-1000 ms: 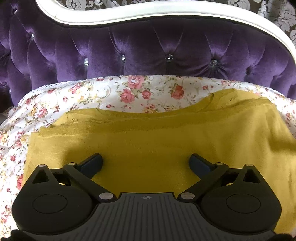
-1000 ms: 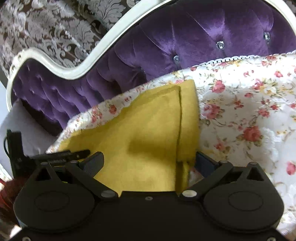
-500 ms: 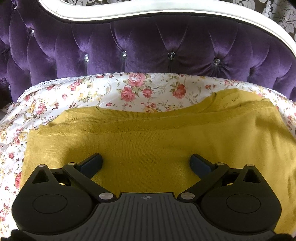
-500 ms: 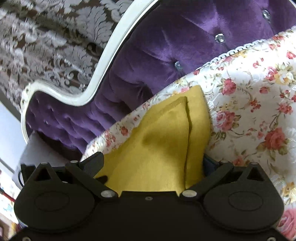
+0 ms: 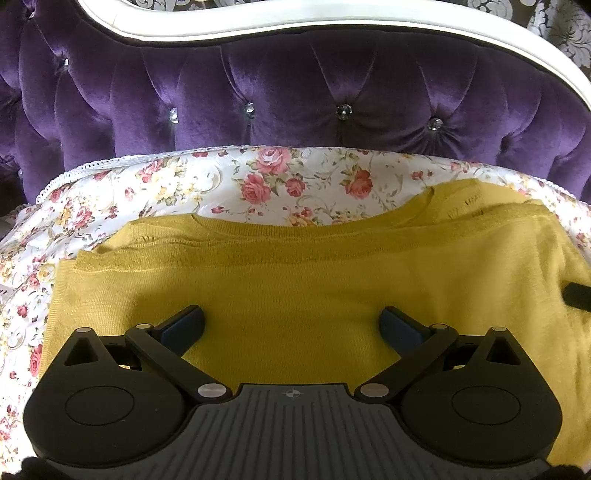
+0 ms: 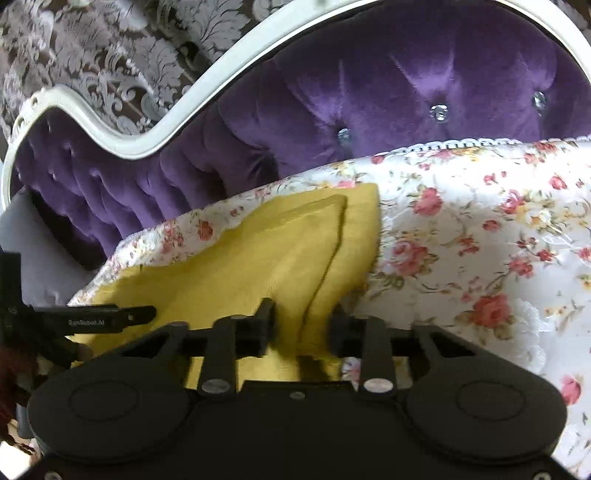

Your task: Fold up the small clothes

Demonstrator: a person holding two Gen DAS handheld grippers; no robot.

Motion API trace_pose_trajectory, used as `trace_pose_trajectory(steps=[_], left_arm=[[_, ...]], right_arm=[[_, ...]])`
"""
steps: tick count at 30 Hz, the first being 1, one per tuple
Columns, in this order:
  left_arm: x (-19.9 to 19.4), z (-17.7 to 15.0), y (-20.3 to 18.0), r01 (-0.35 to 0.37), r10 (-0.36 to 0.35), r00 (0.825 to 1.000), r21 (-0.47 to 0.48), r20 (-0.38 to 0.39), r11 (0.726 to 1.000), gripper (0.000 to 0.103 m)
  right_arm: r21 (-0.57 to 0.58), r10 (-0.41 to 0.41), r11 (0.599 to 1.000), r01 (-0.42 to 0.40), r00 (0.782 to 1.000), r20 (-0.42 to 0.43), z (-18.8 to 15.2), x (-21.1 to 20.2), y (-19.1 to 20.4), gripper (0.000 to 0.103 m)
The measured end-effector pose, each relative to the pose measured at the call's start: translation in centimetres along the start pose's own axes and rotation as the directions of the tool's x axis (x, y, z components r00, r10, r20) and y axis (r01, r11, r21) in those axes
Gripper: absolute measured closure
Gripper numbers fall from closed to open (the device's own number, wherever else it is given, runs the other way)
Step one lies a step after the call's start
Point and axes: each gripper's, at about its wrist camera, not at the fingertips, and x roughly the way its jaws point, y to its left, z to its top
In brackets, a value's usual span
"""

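A mustard-yellow knit garment (image 5: 295, 280) lies folded on the floral bedspread (image 5: 207, 184). My left gripper (image 5: 291, 325) hovers over its near middle with its jaws wide open and empty. In the right wrist view the garment (image 6: 266, 254) shows its right side edge. My right gripper (image 6: 303, 325) has its jaws narrowed around that edge, with a gap still between the fingers. The left gripper's finger (image 6: 107, 317) shows at the left of the right wrist view, and a dark tip of the right gripper (image 5: 578, 293) at the right edge of the left wrist view.
A purple tufted headboard (image 5: 295, 92) with a white frame (image 5: 258, 26) stands right behind the bedspread. The lace edge of the bedspread (image 6: 461, 144) runs along it. Damask wallpaper (image 6: 110, 48) is behind.
My right gripper's jaws have gone from wide open to narrowed around the garment's right edge, and it has dropped lower. My left gripper has barely moved and stays open.
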Motion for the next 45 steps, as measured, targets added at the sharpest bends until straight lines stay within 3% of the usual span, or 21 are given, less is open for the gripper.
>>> trace_pose_trajectory(steps=[2, 5, 8, 10, 15, 20, 23, 27, 30, 36, 39, 41, 43, 45], left_arm=[[0.0, 0.0, 0.0, 0.0, 0.0, 1.0, 0.001, -0.001, 1.0, 0.0], [0.0, 0.1, 0.0, 0.001, -0.001, 1.0, 0.002, -0.005, 1.0, 0.0], [0.1, 0.1, 0.0, 0.002, -0.002, 1.0, 0.003, -0.007, 1.0, 0.0], [0.1, 0.0, 0.0, 0.003, -0.003, 1.0, 0.004, -0.007, 1.0, 0.0], [0.1, 0.0, 0.1, 0.006, -0.006, 1.0, 0.006, -0.006, 1.0, 0.0], [0.1, 0.0, 0.1, 0.006, -0.006, 1.0, 0.005, -0.006, 1.0, 0.0], [0.2, 0.0, 0.1, 0.005, -0.005, 1.0, 0.005, -0.005, 1.0, 0.0], [-0.1, 0.1, 0.0, 0.002, -0.002, 1.0, 0.012, -0.008, 1.0, 0.003], [-1.5, 0.3, 0.1, -0.01, 0.01, 1.0, -0.008, -0.008, 1.0, 0.02], [-4.5, -1.3, -0.4, 0.03, -0.03, 0.999, -0.008, 0.033, 1.0, 0.02], [-3.0, -1.9, -1.2, 0.036, -0.035, 0.999, 0.029, -0.022, 0.999, 0.021], [-2.5, -2.1, -1.6, 0.026, -0.027, 1.0, 0.085, 0.008, 0.996, 0.021], [-2.8, -1.7, -1.0, 0.049, -0.049, 0.999, 0.064, 0.003, 0.997, 0.025], [-3.8, -1.3, 0.6, 0.085, -0.085, 0.996, 0.004, 0.007, 0.996, 0.037]], right_arm=[[0.016, 0.021, 1.0, -0.021, 1.0, 0.011, 0.1, -0.3, -0.3, 0.076], [0.013, 0.077, 0.997, -0.077, 0.997, 0.018, 0.1, -0.5, 0.1, 0.075], [0.003, 0.086, 0.996, -0.086, 0.996, -0.009, 0.1, 0.1, 0.6, 0.07], [0.013, 0.075, 0.997, -0.075, 0.997, -0.024, 0.1, 0.6, 0.5, 0.061], [0.06, 0.104, 0.993, -0.104, 0.995, 0.0, -0.3, 0.6, 0.0, 0.05], [0.089, 0.137, 0.987, -0.136, 0.991, 0.0, -0.1, 1.4, 0.1, 0.049], [0.101, 0.145, 0.985, -0.142, 0.989, -0.022, 0.1, 2.1, 0.0, 0.079], [0.095, 0.137, 0.986, -0.134, 0.99, -0.024, 0.1, 1.7, 0.3, 0.08], [0.086, 0.129, 0.988, -0.128, 0.991, -0.016, 0.4, 1.0, 0.7, 0.08], [0.068, 0.098, 0.993, -0.095, 0.995, -0.03, 0.9, 0.4, 1.8, 0.08], [0.064, 0.07, 0.996, -0.068, 0.997, -0.041, 1.0, 0.5, 2.5, 0.08], [0.056, 0.043, 0.998, -0.04, 0.998, -0.054, 1.3, 0.5, 3.3, 0.08], [0.037, 0.019, 0.999, -0.017, 0.998, -0.064, 1.6, 0.4, 4.3, 0.08], [0.001, -0.001, 1.0, 0.001, 0.998, -0.07, 2.2, 0.1, 6.0, 0.08]])
